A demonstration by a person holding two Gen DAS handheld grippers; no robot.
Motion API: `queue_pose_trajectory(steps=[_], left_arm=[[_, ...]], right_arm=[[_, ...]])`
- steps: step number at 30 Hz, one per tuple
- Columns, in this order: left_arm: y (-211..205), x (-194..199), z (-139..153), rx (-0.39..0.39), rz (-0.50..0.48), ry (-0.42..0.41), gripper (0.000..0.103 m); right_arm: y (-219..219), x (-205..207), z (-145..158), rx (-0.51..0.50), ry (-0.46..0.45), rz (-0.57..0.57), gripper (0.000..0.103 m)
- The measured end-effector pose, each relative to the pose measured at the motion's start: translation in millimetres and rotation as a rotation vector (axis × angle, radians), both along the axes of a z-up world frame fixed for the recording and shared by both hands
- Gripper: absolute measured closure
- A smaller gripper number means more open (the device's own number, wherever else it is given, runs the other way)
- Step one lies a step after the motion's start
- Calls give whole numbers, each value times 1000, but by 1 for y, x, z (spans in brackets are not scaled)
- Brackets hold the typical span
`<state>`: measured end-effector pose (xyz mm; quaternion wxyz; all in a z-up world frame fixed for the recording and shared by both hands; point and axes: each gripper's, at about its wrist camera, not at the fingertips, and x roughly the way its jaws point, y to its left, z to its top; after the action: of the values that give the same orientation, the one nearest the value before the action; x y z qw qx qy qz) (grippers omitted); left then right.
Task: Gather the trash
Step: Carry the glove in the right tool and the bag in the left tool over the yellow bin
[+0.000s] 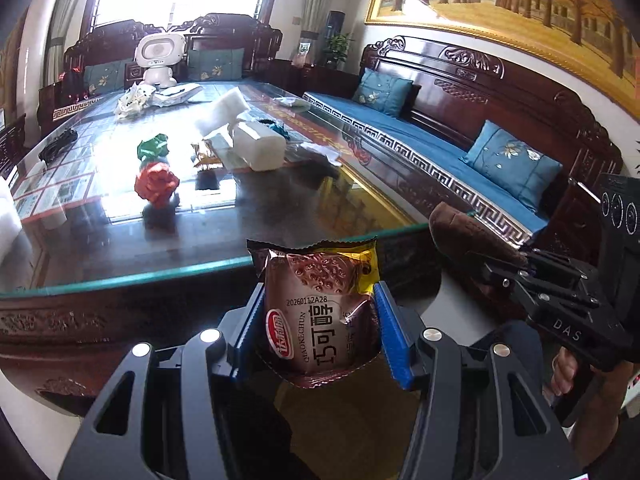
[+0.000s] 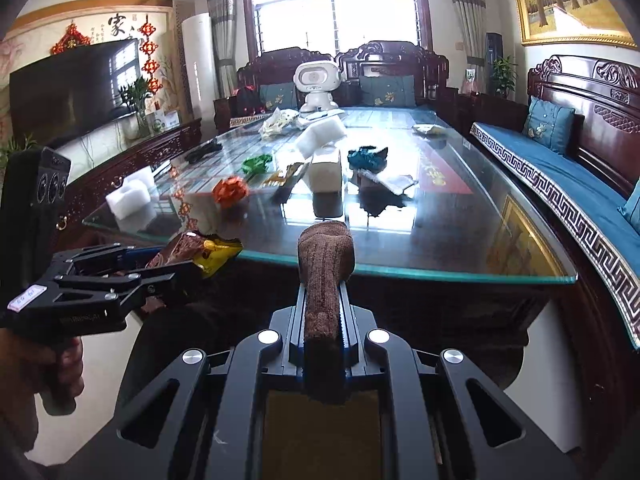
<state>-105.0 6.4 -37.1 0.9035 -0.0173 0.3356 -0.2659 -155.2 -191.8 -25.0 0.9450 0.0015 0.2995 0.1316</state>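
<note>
My left gripper (image 1: 320,300) is shut on a brown snack packet (image 1: 320,312) with printed characters, held off the near edge of the glass-topped table (image 1: 120,276). The same packet (image 2: 192,254) shows in the right wrist view, at the left. My right gripper (image 2: 325,292) is shut on a brown fuzzy sock-like cloth (image 2: 325,256) that sticks out past its fingers. That cloth (image 1: 468,232) appears at the right in the left wrist view. On the table lie a crumpled red wrapper (image 1: 157,184), a green one (image 1: 152,146), a teal one (image 2: 368,157) and white foam blocks (image 1: 260,146).
A white toy robot (image 2: 318,86) stands at the table's far end beside crumpled paper (image 2: 278,122). A carved wooden sofa with blue cushions (image 2: 560,168) runs along the right. A TV (image 2: 72,88) and cabinet line the left wall. A person's hands hold both gripper handles.
</note>
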Motion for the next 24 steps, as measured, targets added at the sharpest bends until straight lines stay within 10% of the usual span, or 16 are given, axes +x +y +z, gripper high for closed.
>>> queue_pose_trajectory(steps=[24], left_arm=[[-6,-43,-26,7,-57,35,50]], right_arm=[[-6,-48,-40,14,72,-40,73]])
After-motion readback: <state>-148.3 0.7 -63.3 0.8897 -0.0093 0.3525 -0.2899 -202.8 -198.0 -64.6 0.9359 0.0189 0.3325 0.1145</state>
